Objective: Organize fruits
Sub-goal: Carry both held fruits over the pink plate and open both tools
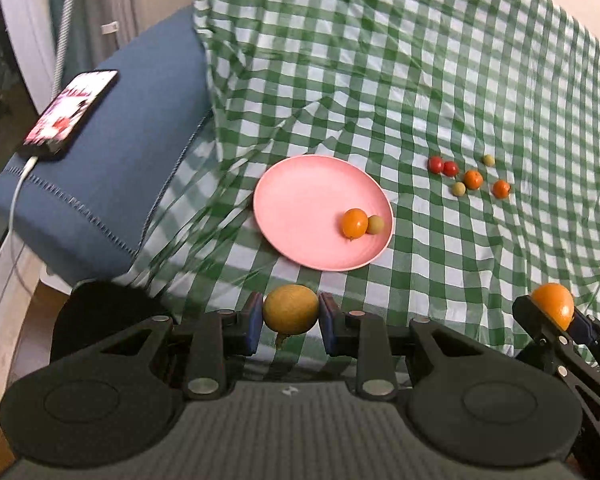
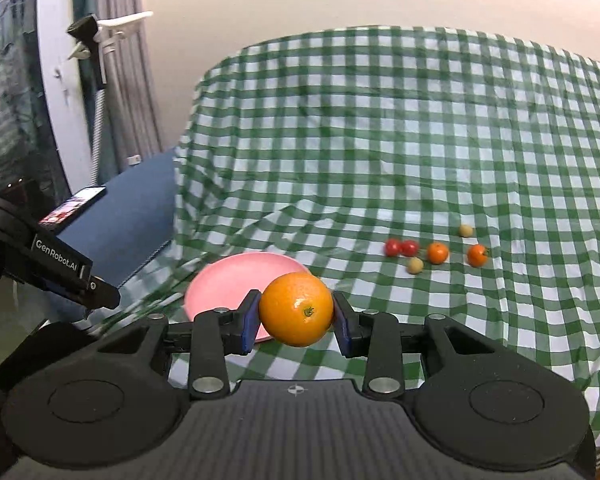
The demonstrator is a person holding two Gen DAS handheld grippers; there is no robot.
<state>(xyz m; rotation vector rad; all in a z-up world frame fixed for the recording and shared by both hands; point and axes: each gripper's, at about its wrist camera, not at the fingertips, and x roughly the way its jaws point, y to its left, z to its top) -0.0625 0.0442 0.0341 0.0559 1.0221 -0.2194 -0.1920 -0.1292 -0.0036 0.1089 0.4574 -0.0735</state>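
Through the left wrist camera I see my left gripper (image 1: pixel 291 318) clamped on a yellowish round fruit (image 1: pixel 290 309), its blue pads pressing both sides, held above the near edge of the green-checked cloth (image 1: pixel 380 60). Just past it a pink plate (image 1: pixel 300 200) lies on the cloth, carrying a small orange fruit (image 1: pixel 354 223) touching a smaller greenish one (image 1: pixel 375 224) near the plate's right rim. Further right on the cloth sits a loose cluster of small fruits (image 1: pixel 470 174): two red, two orange, two pale green. My right gripper (image 1: pixel 556 312) shows at the right edge. A phone (image 1: pixel 70 110) lies on a blue cushion (image 1: pixel 120 160) off the cloth's left edge. Through the right wrist camera, my right gripper (image 2: pixel 296 316) is clamped on an orange (image 2: pixel 296 309), held above the plate's (image 2: pixel 228 280) near right rim; the same fruit cluster (image 2: pixel 436 250) lies well apart to the right.
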